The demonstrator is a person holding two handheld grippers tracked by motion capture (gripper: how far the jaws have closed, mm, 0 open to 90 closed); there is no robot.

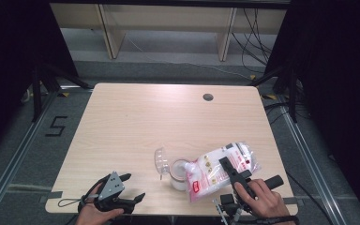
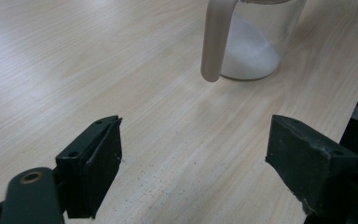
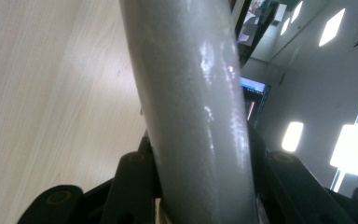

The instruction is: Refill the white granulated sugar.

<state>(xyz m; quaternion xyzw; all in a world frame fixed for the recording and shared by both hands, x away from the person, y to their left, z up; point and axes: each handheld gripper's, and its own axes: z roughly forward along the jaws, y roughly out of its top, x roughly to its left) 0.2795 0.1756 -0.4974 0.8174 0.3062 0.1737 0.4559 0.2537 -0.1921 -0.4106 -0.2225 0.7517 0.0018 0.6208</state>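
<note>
Black tongs, grey triangular plate

Even overhead light brightens the pale surface against dark, dim surroundings, while the right gripper view shows glare streaks on the close, blurred bag and blown-out ceiling lamps.

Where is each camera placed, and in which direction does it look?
High view: above the person's side, looking forward and down at the table; both hands and tools show.
Left gripper view: on the left tool, low, facing the jar; its open jaws show.
Right gripper view: on the right tool, tilted, jaws clamping the bag.
Shared: high and left gripper views both show the jar.
</note>
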